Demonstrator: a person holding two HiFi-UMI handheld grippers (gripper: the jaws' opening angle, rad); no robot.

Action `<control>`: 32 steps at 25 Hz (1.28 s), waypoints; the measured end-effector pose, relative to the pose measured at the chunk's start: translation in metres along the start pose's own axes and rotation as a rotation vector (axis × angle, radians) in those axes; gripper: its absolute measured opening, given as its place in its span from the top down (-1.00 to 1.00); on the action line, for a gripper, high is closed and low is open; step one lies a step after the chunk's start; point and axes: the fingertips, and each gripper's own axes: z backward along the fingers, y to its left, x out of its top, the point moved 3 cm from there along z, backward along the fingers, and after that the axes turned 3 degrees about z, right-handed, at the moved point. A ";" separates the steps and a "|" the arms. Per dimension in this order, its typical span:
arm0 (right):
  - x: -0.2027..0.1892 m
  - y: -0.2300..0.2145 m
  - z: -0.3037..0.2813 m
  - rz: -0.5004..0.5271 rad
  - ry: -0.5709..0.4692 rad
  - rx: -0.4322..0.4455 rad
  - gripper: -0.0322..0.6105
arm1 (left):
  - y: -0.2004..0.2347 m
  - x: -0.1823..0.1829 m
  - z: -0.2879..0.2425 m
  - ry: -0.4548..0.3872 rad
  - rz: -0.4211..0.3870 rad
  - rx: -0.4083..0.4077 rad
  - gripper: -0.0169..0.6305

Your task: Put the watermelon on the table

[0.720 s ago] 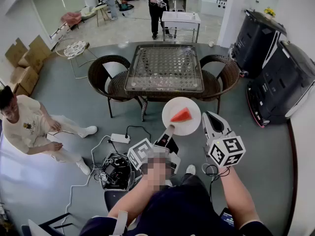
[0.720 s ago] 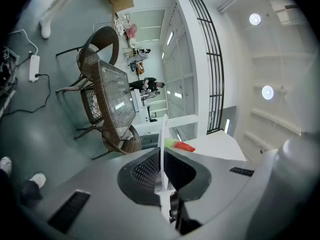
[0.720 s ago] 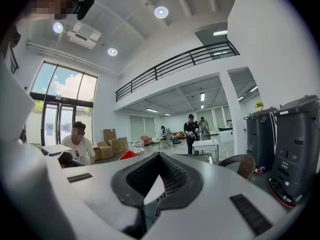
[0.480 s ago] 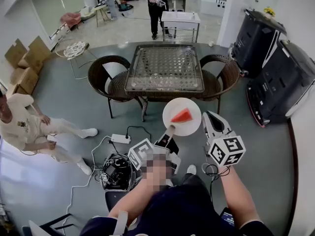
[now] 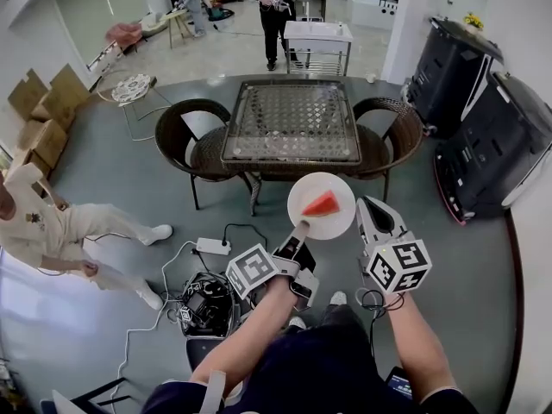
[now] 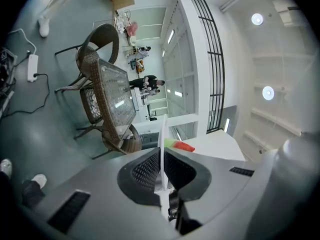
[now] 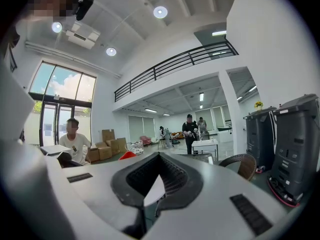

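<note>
Watermelon (image 5: 320, 203) slice lying on white plate (image 5: 339, 223), w/ plate rim pinched edge-on betw. left gripper (image 5: 298, 230) jaws. Held in air, short of glass table (image 5: 291, 121). Right gripper (image 5: 370, 207) just beside plate's right edge, jaws together, nothing betw. them.

Bright daylight from tall windows (image 7: 57, 104) and round ceiling lights (image 7: 160, 11) floods every view; centres are sharp, while fisheye edges bend and darken.
</note>
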 end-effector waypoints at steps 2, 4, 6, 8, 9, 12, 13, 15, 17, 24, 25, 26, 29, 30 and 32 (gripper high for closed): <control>0.000 0.001 -0.003 0.010 -0.002 -0.001 0.89 | 0.001 0.003 -0.001 0.004 -0.001 0.004 0.90; 0.000 0.000 -0.006 0.014 -0.002 -0.002 0.89 | 0.002 0.005 -0.003 0.005 -0.002 0.006 0.90; 0.000 -0.003 -0.010 0.013 -0.001 -0.003 0.89 | 0.003 0.007 -0.008 0.007 -0.001 0.005 0.90; -0.001 -0.007 -0.016 0.013 -0.001 -0.003 0.89 | 0.005 0.011 -0.014 0.009 0.003 0.006 0.90; -0.001 -0.009 -0.020 0.012 0.000 -0.002 0.89 | 0.007 0.013 -0.017 0.010 0.007 0.008 0.90; -0.005 -0.019 -0.035 0.003 0.008 0.007 0.89 | 0.011 0.019 -0.030 0.011 0.011 0.017 0.90; -0.006 -0.025 -0.041 0.000 0.011 0.009 0.89 | 0.013 0.021 -0.036 0.010 0.010 0.020 0.90; -0.007 -0.035 -0.055 -0.007 0.013 0.015 0.89 | 0.015 0.027 -0.049 0.006 0.007 0.023 0.90; -0.007 -0.042 -0.070 -0.013 0.014 0.025 0.89 | 0.017 0.034 -0.061 0.002 0.008 0.025 0.90; 0.000 -0.083 -0.123 -0.022 0.012 0.049 0.89 | 0.028 0.059 -0.112 -0.006 0.011 0.061 0.90; 0.000 -0.090 -0.130 -0.024 0.013 0.052 0.89 | 0.029 0.062 -0.120 -0.008 0.012 0.065 0.90; 0.000 -0.097 -0.137 -0.025 0.014 0.055 0.89 | 0.031 0.065 -0.128 -0.011 0.011 0.069 0.90; 0.000 -0.117 -0.157 -0.029 0.016 0.066 0.89 | 0.033 0.072 -0.153 -0.022 0.010 0.075 0.90; 0.002 -0.124 -0.164 -0.031 0.014 0.069 0.89 | 0.034 0.074 -0.161 -0.025 0.010 0.078 0.90; 0.005 -0.138 -0.176 -0.030 0.012 0.075 0.89 | 0.034 0.079 -0.177 -0.031 0.013 0.084 0.90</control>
